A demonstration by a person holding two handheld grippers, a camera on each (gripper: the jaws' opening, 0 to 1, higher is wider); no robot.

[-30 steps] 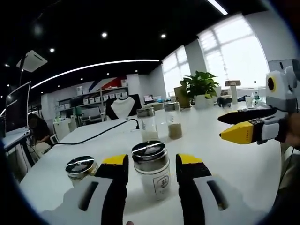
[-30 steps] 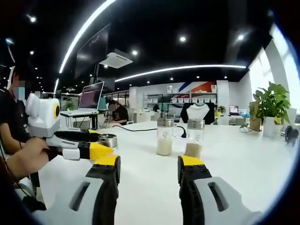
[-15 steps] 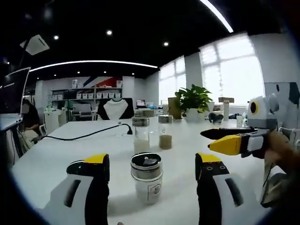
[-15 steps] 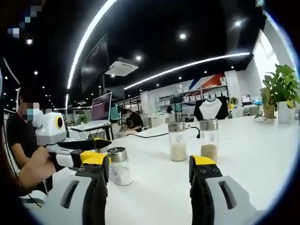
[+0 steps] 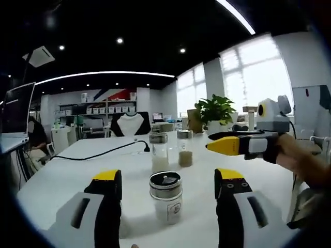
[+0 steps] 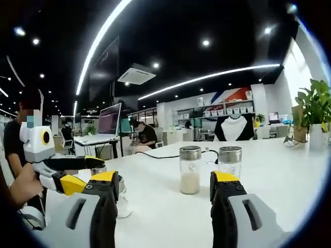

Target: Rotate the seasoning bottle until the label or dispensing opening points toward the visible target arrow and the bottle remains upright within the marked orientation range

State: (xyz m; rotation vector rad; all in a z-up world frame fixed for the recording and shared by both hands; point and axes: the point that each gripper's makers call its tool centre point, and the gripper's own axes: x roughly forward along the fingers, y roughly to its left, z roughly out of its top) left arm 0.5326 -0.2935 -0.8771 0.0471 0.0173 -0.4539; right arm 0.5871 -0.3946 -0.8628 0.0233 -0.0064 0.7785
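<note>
Standing upright on the white table [image 5: 62, 181], seasoning bottle [image 5: 166, 197] between the spread jaws of the left gripper [image 5: 165, 178], untouched. Risking a topple if closing off-centre or high on the lid. Right gripper [image 5: 213, 146] hovering at 2 o'clock, jaws pressed nearly together; spread in its own view [image 6: 161, 181].

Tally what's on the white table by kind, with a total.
Short seasoning bottle with white contents: 1
Tall shakers, one pale-filled, one brown-filled: 2
Black cable: 1
Potted plant: 1
Total: 5
</note>
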